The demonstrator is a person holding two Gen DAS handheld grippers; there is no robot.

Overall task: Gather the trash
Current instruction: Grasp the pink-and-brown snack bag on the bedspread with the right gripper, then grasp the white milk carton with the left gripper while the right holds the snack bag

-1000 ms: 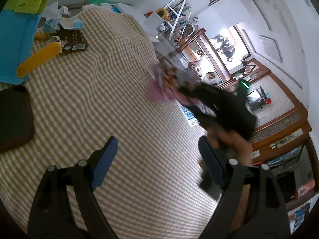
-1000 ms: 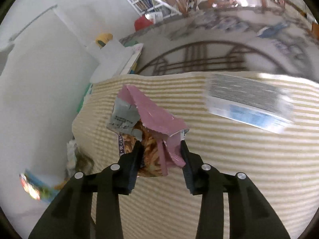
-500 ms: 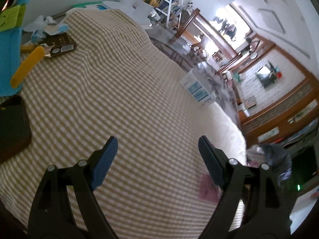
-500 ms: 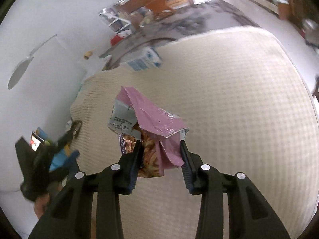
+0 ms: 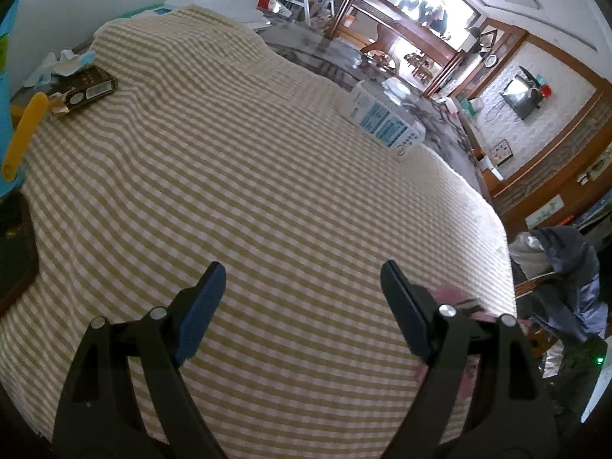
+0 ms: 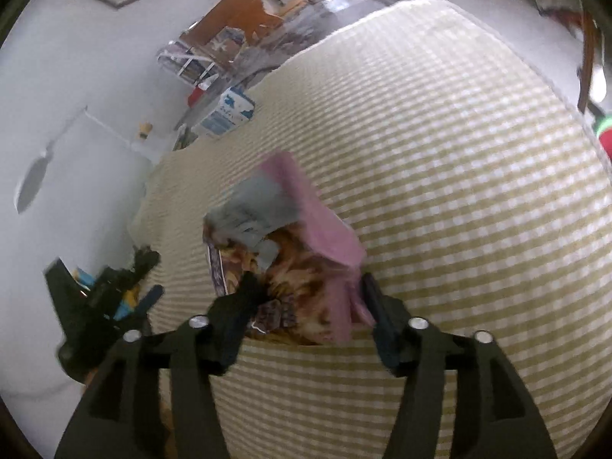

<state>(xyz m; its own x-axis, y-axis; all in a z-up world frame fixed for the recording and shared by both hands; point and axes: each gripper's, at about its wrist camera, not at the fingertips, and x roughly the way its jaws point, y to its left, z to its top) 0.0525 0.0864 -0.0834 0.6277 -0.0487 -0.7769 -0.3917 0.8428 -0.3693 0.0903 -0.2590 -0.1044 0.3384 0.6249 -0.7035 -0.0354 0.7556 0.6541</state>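
Observation:
A crumpled pink snack wrapper (image 6: 306, 252) with brown print sits between the spread fingers of my right gripper (image 6: 306, 298), which is open over the checked tablecloth (image 6: 459, 191); the wrapper is blurred. A pink edge of it shows behind my left gripper's right finger in the left wrist view (image 5: 455, 294). My left gripper (image 5: 298, 287) is open and empty above the cloth (image 5: 229, 172). A white and blue carton (image 5: 382, 118) lies at the table's far right edge. A dark box (image 5: 90, 86) and crumpled tissue (image 5: 57, 67) lie far left.
A yellow tool (image 5: 25, 134) lies on a blue mat at the left edge. A dark tray (image 5: 15, 244) sits at the near left. A dark bag (image 5: 562, 279) hangs beyond the table's right edge. The carton also shows in the right wrist view (image 6: 229, 114).
My right gripper's fingers have spread apart from the pink wrapper after carrying it toward the near table edge. My left gripper stayed open and swung its view right.

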